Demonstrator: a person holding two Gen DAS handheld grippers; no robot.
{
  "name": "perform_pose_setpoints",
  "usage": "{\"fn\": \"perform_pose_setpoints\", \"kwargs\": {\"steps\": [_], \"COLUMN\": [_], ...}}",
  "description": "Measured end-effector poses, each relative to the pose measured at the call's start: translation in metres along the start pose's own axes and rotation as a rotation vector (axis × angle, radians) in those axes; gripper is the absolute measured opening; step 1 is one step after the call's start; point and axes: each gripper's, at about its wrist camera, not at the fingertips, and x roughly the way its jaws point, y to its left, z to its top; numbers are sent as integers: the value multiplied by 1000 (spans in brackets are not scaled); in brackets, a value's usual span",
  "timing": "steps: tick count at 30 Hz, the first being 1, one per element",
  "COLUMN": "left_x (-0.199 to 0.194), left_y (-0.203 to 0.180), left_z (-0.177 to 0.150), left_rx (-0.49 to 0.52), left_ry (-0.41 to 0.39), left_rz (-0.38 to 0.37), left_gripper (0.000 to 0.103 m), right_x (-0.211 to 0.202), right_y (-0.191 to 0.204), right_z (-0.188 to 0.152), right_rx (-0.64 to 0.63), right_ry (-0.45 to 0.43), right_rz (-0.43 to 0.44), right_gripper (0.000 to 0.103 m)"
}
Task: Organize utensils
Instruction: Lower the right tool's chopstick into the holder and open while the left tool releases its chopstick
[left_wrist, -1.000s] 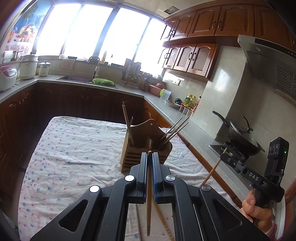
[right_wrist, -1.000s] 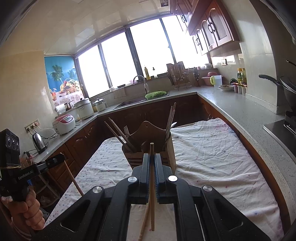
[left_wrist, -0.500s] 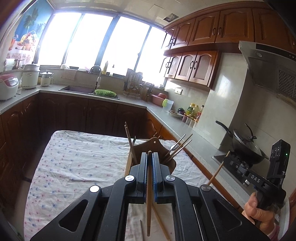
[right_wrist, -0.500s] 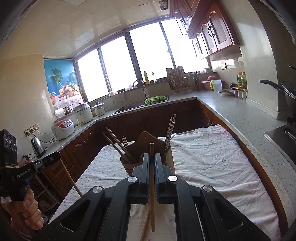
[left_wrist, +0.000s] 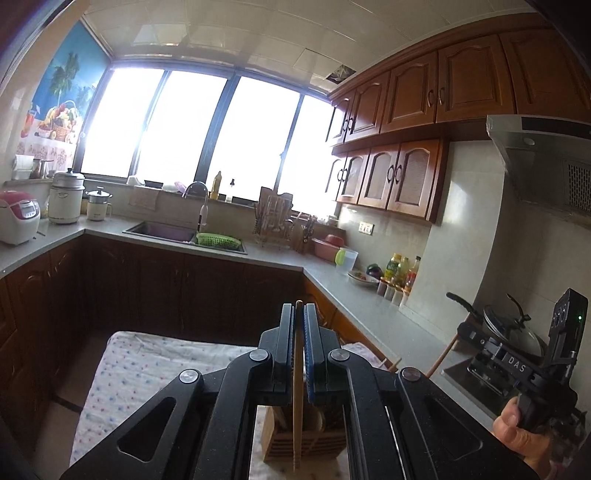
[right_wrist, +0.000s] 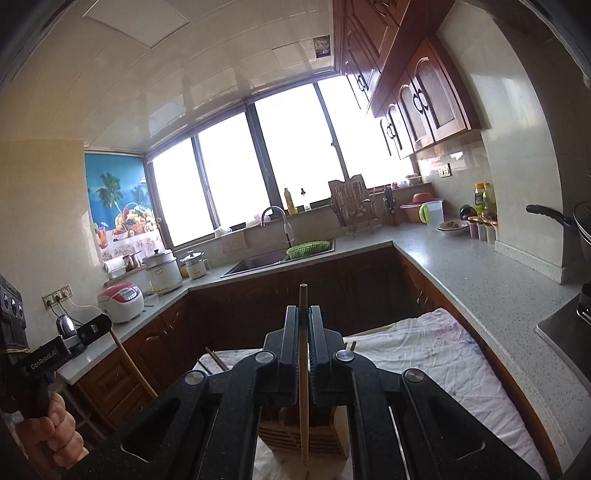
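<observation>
Left gripper (left_wrist: 298, 321): jaws clamped together on one wooden chopstick (left_wrist: 297, 387), stick running upright through the pads, lower end hanging above the wooden utensil holder (left_wrist: 275, 439). Right gripper (right_wrist: 303, 325): likewise clamped on a single chopstick (right_wrist: 303, 387), tip poking up past the fingertips, tail over the same holder (right_wrist: 295, 439).

Holder stands on the floral-cloth table (left_wrist: 147, 369), directly below both grippers and largely hidden by them; its compartments can't be made out.

Step in hand, as I judge it: carrying the pair over the holder for dropping in. To do it well: tilt each stick steeper, bring the lower end over an open slot, lower until the tip is inside, then release. One hand at a time, since the two converge on the same spot and could knock together.

Count: two grippers, two held chopsticks. Two more stick ends (right_wrist: 214, 358) show beside the holder in the right view. One holder. Other contents hidden.
</observation>
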Motion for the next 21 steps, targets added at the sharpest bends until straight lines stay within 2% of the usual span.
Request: {"fn": "perform_pose_setpoints", "kwargs": {"steps": [6,12,16,21], "left_x": [38,75,95,111], "left_y": [-6,-11,-10,-5], "left_z": [2,-30,-58,-91], "left_rx": [12,17,10,-20], "left_ry": [-56,-77,-39,34], "left_rz": [31,55,74,82], "left_gripper": [3,3,3,3], "right_x": [30,54,62,72], "right_y": [-2,-11,-19,-31], "right_z": [19,10,-9,-36], "right_rx": [5,13,20,47], "right_ry": [-28,-28,-34,16], "right_rz": [-9,-23,-37,-57], "right_gripper": [5,5,5,5]}}
